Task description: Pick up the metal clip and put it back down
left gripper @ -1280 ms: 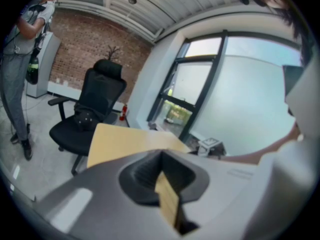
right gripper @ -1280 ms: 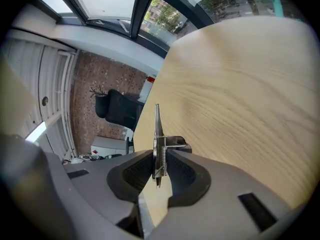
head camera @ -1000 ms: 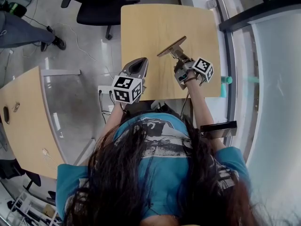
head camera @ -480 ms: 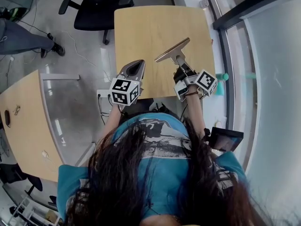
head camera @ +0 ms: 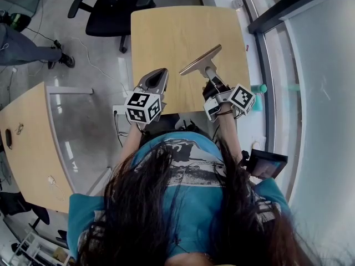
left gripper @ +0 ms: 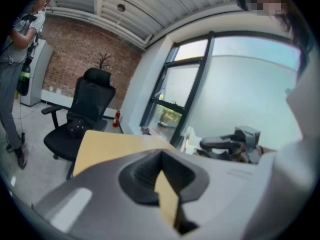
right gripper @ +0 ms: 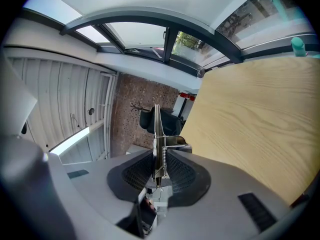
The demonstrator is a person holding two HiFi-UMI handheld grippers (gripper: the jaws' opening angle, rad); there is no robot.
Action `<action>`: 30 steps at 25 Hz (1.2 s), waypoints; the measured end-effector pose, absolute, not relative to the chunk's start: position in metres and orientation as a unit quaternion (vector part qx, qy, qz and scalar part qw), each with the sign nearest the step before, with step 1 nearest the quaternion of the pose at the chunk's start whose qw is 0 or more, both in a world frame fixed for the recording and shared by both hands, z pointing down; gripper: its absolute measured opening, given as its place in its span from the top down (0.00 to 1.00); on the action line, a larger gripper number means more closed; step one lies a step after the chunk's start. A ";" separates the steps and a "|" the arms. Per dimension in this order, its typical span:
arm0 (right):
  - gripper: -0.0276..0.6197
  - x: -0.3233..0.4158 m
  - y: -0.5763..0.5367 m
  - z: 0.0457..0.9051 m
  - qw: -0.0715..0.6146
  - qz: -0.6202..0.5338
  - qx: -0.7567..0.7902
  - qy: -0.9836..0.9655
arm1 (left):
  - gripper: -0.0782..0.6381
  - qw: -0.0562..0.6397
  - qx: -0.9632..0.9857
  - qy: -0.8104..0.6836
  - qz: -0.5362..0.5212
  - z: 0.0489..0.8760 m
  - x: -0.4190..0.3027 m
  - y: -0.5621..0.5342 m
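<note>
- Left gripper [head camera: 154, 81] hovers by the table's [head camera: 166, 26] near left corner, jaws drawn together at the tips with nothing between them. It looks parked out of the way.
- Right gripper [head camera: 212, 81], over the near right part, is clamped on the metal clip [head camera: 201, 60] by its handle end. The flat plate juts toward the table's middle, seemingly raised off the wood and ready to set down.
- An office chair [head camera: 113, 7] stands beyond the far edge.
</note>
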State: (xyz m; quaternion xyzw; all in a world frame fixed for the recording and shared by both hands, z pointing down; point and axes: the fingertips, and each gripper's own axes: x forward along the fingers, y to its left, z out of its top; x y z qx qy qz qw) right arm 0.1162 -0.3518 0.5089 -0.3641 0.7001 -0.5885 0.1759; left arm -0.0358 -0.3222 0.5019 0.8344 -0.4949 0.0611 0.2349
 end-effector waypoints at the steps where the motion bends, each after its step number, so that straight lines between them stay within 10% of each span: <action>1: 0.82 0.117 -0.353 0.510 0.177 -0.587 -0.363 0.702 | 0.89 0.233 0.836 -0.492 0.067 0.502 -0.035 -0.322; 15: 0.82 0.114 -0.351 0.518 0.158 -0.598 -0.360 0.698 | 0.89 0.234 0.820 -0.519 0.056 0.504 -0.044 -0.321; 30: 0.82 0.057 -0.413 0.615 -0.005 -0.636 -0.326 0.700 | 0.89 0.233 0.811 -0.532 0.072 0.510 -0.061 -0.312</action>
